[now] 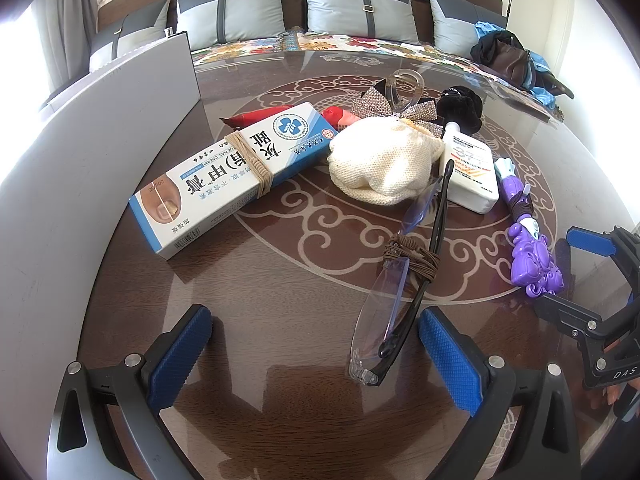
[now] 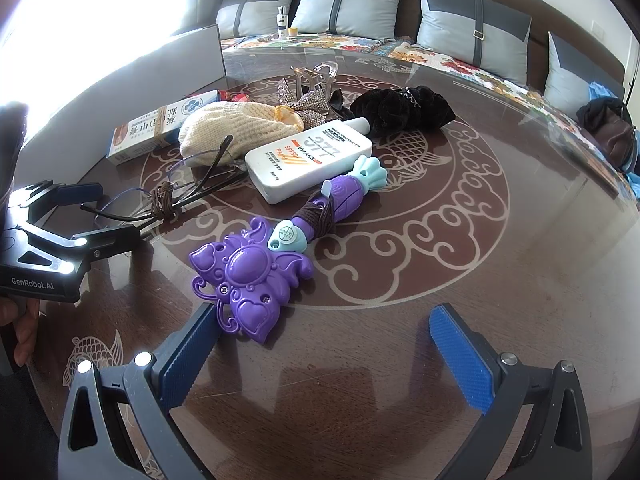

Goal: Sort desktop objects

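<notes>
Showing both tools spread and holding nothing above the glass-topped bench (image 1: 280, 312). Left tool (image 1: 316, 356): folded spectacles (image 1: 404, 276), bound with brown cord, lie between its pads, their near tip beside the right-hand pad. Right tool (image 2: 324, 356): purple toy wand (image 2: 256, 276) at 11 o'clock, its head just beside the left pad. White sunscreen bottle (image 2: 308, 160), cream knitted pouch (image 1: 380, 160) and ointment box (image 1: 232, 176) lie beyond, toward 12 o'clock.

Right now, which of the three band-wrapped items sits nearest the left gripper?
The glasses, brown cord around the folded frame, tip between the left gripper fingers. The cream box and purple toy lie farther.
</notes>
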